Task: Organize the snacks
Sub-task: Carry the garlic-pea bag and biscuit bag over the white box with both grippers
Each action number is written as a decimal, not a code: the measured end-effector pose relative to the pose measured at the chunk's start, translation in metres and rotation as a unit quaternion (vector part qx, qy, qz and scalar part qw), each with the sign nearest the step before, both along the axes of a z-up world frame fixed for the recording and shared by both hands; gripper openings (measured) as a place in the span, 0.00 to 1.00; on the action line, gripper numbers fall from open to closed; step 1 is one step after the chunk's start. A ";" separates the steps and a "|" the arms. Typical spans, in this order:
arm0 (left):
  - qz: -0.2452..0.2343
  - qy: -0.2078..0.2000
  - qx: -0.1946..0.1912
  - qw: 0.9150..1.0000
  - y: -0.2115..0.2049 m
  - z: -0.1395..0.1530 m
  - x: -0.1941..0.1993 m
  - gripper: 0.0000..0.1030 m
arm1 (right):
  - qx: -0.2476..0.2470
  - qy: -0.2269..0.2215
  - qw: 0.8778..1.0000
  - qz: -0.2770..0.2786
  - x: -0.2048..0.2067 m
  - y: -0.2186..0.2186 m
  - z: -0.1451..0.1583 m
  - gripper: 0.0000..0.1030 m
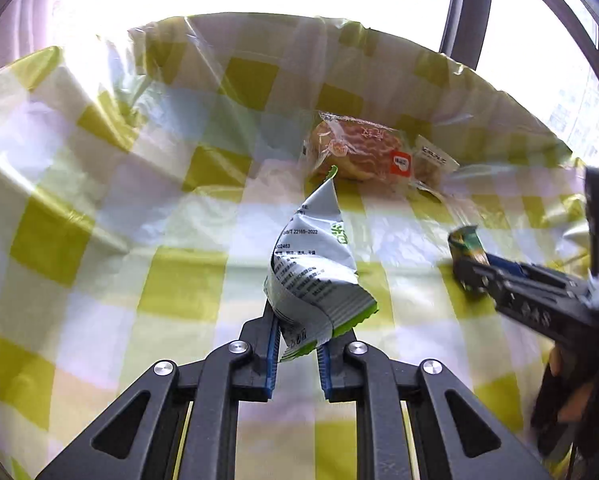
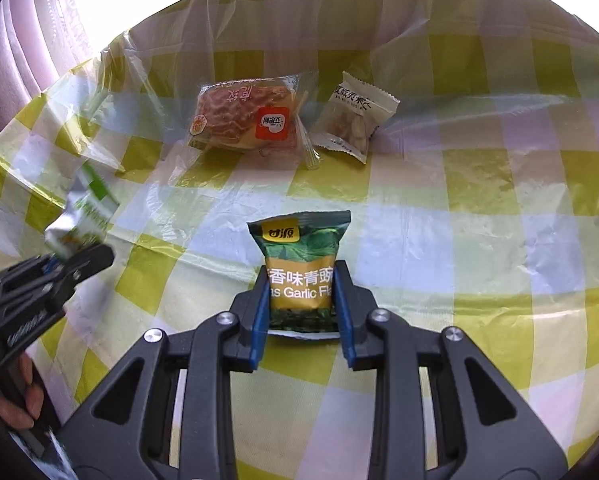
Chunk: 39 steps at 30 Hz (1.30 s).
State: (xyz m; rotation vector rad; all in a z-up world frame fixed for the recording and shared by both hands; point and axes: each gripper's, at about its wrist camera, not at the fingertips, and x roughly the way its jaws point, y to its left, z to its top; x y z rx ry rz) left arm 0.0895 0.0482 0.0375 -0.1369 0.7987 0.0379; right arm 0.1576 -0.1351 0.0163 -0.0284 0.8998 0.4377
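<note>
My left gripper [image 1: 307,320] is shut on the lower corner of a crumpled silver and green snack packet [image 1: 311,256], held above the checked tablecloth. In the right wrist view that left gripper [image 2: 79,256] comes in at the left edge with the same packet [image 2: 83,212]. My right gripper [image 2: 301,280] is shut on a green and yellow garlic pea packet [image 2: 299,240], pads pressing both sides. From the left wrist view, the right gripper [image 1: 465,276] sits at the right with the pea packet [image 1: 465,240]. A wrapped bread [image 2: 243,118] and a small white snack packet [image 2: 355,120] lie side by side farther back.
A yellow and white checked tablecloth [image 2: 479,220] under clear plastic covers the table. A pale curtain [image 2: 27,40] hangs at the back left and a dark window frame [image 1: 467,8] rises at the back right. A person's hand [image 2: 19,396] holds the left gripper's handle.
</note>
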 end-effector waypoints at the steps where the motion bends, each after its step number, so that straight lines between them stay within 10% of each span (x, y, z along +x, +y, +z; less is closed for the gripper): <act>1: 0.005 -0.008 -0.007 1.000 0.004 0.001 -0.021 0.16 | 0.001 0.000 1.000 0.000 0.000 0.000 0.000 0.33; 14: 0.045 -0.009 -0.033 0.998 0.012 -0.008 -0.114 0.16 | -0.017 -0.010 1.000 -0.015 -0.010 0.006 0.000 0.32; 39: -0.039 -0.038 0.021 0.998 -0.068 0.022 -0.227 0.16 | 0.008 -0.065 0.997 0.049 -0.274 -0.056 0.059 0.31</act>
